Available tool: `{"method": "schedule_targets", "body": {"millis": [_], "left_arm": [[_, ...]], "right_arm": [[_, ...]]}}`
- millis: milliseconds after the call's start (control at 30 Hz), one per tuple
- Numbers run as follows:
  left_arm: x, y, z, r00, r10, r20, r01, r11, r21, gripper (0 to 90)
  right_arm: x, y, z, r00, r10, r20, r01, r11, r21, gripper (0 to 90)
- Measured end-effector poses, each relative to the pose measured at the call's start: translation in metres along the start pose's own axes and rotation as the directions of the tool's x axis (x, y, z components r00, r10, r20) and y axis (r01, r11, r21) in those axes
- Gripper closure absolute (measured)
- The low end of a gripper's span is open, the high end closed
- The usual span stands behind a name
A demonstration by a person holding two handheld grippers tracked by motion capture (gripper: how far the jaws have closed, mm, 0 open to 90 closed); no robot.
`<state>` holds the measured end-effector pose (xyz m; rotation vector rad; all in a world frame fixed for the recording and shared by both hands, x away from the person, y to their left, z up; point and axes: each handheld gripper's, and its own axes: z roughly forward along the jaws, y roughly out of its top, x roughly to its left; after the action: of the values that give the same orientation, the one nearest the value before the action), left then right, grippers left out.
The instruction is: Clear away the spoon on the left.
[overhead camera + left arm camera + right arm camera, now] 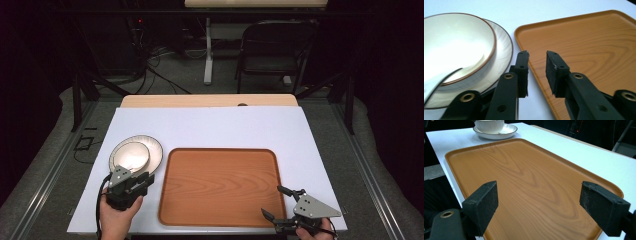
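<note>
- The table (210,125) is covered in white; a wooden tray (220,185) lies at its centre, toward the near edge; nothing rests on the tray.
- At 9 o'clock from the tray stands a white plate (152,150) with a dark rim; a white bowl (131,156) with a brown rim sits on it, set toward the plate's 8 o'clock side; plate and tray are close but apart.
- The left gripper (144,181), held in the left hand (117,217), sits at 6 o'clock from the plate, just beside the tray's left edge; in the left gripper view its jaws stand a narrow gap apart, released, nothing between them, over the white strip between plate (504,50) and tray (584,42); the bowl (456,45) lies at 10 o'clock from the tips.
- The right gripper (276,202) is at the tray's 5 o'clock corner, jaws spread wide and released, pointing at 10 o'clock across the tray; in the right gripper view the tray (529,180) stretches between the jaws, with bowl (490,126) and plate (509,130) at 11 o'clock, far off.
- A dark folding chair (272,47) stands beyond the table at 1 o'clock.
</note>
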<state>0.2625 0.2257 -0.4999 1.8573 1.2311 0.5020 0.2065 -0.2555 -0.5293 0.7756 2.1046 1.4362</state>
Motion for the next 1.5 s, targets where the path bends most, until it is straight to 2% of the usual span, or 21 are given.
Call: {"method": "schedule_targets", "body": {"millis": [33,300,667,933,1100,1267,1367,1500], "left_arm": [[0.001,0.001,-0.001,1.0,0.0,-0.005,0.0,1.0,0.001,77.5],[0.014,0.004,-0.003,0.9984,-0.03,-0.049,0.031,0.9994,0.014,89.8],[0.029,0.0,-0.004,0.9926,-0.066,-0.102,0.071,0.9963,0.048,90.0],[0.036,-0.004,-0.008,0.9882,-0.062,-0.14,0.072,0.9953,0.065,90.0],[0.046,-0.006,-0.011,0.9816,-0.059,-0.182,0.074,0.9945,0.075,90.0],[0.053,-0.007,-0.013,0.9771,-0.066,-0.202,0.083,0.9939,0.073,90.0],[0.06,-0.004,-0.015,0.9707,-0.062,-0.232,0.08,0.9942,0.071,90.0],[0.068,-0.001,-0.015,0.9659,-0.069,-0.25,0.088,0.9938,0.067,90.0]], "right_arm": [[0.0,0.0,0.0,1.0,0.0,0.001,0.0,1.0,-0.001,14.7],[0.0,0.0,0.0,1.0,0.001,0.001,-0.001,1.0,0.001,14.8],[0.0,0.0,0.0,1.0,-0.001,0.001,0.001,1.0,0.002,14.8],[0.0,0.0,0.0,1.0,-0.001,0.001,0.001,1.0,0.003,14.8],[0.0,0.0,0.0,1.0,-0.001,0.001,0.001,1.0,0.003,14.8],[0.0,0.0,0.0,1.0,-0.001,0.001,0.001,1.0,0.002,14.7],[0.0,0.0,0.0,1.0,-0.001,0.0,0.001,1.0,0.002,14.8],[0.0,0.0,0.0,1.0,-0.001,0.001,0.001,1.0,0.002,14.8]]}}
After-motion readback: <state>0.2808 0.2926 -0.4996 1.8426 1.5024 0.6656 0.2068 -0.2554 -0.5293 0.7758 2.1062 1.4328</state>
